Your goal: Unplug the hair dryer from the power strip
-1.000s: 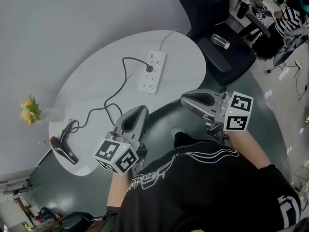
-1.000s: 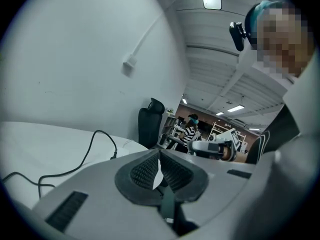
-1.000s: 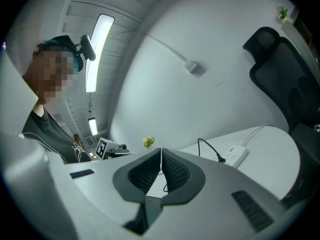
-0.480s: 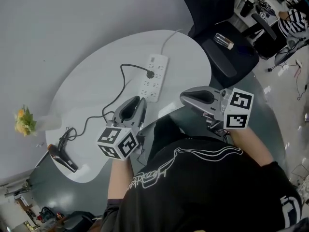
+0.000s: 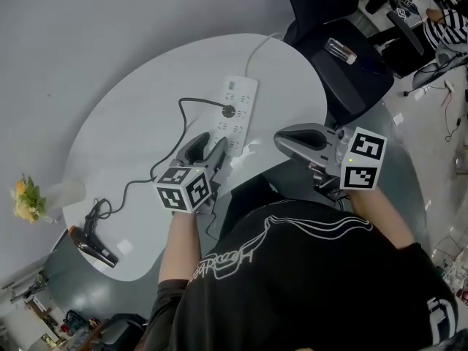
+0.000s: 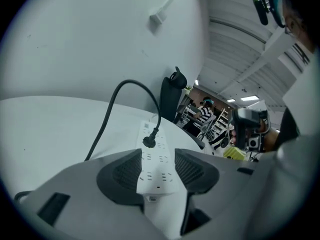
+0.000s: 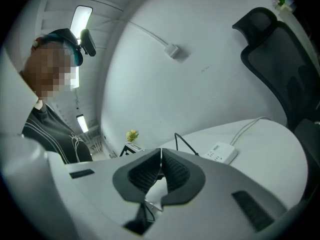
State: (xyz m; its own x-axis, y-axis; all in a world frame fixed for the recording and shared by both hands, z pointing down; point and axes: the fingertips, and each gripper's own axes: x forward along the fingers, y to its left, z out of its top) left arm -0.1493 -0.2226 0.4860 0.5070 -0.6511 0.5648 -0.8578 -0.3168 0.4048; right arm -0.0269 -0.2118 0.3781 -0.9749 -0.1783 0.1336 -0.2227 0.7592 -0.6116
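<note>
The left gripper [image 5: 212,145] is held at the near end of the white power strip [image 5: 241,93] on the round table [image 5: 131,115], its jaws just opened wide, the strip's end framed between them unpressed. The hair dryer [image 5: 91,241] is seen at the table's edge, its plug [image 5: 228,111] seated in the strip. The right gripper [image 5: 289,139] is kept closed and empty.

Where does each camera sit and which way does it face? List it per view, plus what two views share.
Head view: on the person's head, looking steeply down at the table; shows the torso, left tool and right tool.
Left gripper view: on the left tool, looking along the power strip to the plug; its jaws have just been opening, the strip's near end between them, ungripped.
Right gripper view: on the right tool, facing across the table to the wall; jaws shut, empty; torso at left.
Shared: all three show the power strip.
</note>
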